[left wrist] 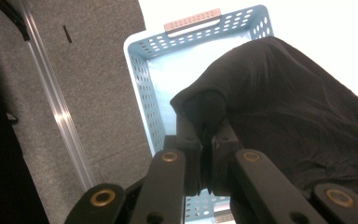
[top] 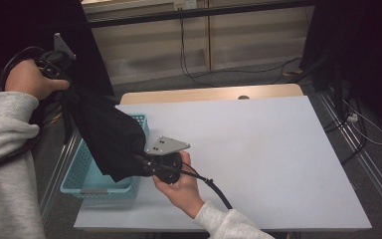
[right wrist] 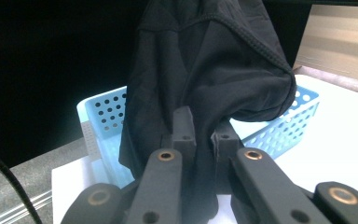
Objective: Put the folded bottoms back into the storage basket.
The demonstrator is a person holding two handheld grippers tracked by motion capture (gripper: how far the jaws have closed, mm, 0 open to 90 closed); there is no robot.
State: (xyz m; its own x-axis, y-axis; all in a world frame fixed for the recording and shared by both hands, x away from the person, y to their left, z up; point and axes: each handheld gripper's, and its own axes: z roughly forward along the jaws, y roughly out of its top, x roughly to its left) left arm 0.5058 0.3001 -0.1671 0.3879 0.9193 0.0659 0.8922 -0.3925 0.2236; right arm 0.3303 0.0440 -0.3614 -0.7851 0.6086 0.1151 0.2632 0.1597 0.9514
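With the left claw [top: 62, 62] and right claw [top: 149, 162] each clamped tight on the soft black cloth garment [top: 107, 137] slung above the perforated light-blue plastic basket [top: 79, 172] at the white tabletop's [top: 258, 149] edge, keep both pinches firm and the fabric clear of the rim.

Lighting: even, overhead, moderately dim; dark surrounds at left and right of high view. Table [top: 258, 144] pale, blown out white in left gripper view. Black cloth [right wrist: 205, 70] underexposed, folds faint. Near jaws soft, slightly blurred. Mild graininess throughout.
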